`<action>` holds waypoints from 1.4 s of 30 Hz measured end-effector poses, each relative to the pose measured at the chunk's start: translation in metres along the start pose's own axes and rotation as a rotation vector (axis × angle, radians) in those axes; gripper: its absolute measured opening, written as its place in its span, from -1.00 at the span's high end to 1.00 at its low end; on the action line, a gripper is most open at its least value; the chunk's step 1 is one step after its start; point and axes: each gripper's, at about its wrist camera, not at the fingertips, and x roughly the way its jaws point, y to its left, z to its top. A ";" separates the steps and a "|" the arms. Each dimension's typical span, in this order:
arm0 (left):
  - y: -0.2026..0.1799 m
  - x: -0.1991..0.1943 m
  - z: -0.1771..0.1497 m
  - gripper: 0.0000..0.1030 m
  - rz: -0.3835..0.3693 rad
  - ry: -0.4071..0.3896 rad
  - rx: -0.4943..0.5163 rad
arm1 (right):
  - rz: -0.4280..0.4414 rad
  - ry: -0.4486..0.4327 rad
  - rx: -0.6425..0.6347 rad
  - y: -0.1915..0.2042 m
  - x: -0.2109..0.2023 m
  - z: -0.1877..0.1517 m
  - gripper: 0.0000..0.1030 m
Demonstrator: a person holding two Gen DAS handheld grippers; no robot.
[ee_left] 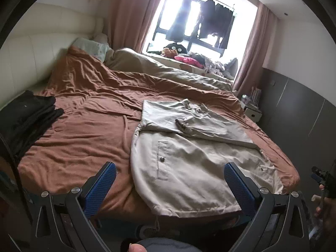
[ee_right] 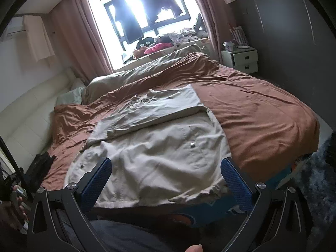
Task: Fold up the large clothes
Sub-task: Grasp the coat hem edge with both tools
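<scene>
Jacket [ee_left: 189, 157] lies on rumpled brown bedspread [ee_left: 84, 130] near window [ee_left: 189, 21].

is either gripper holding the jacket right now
No, the left gripper and right gripper are both open above the jacket, gripping nothing.

A bed with a rust-brown cover [ee_left: 88, 126] filled the room. At 12 o'clock, a bright window [ee_right: 145, 16] stood between pink curtains [ee_left: 128, 14], with dark garments hanging before it. A white nightstand [ee_right: 241, 59] stood at 2 o'clock against a grey wall [ee_right: 294, 31]. A cream padded headboard [ee_left: 31, 63] ran at 9 o'clock.
</scene>
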 end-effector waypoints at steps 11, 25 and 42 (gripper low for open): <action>0.005 0.001 -0.036 -1.00 0.029 0.027 0.052 | 0.023 0.064 0.035 -0.019 0.023 -0.036 -1.00; 0.048 0.080 -0.073 -0.99 0.024 0.256 -0.032 | -0.037 0.177 0.067 -0.041 0.088 -0.048 -1.00; 0.056 0.165 -0.068 -0.78 -0.034 0.359 -0.108 | 0.030 0.196 0.269 -0.107 0.144 -0.029 0.09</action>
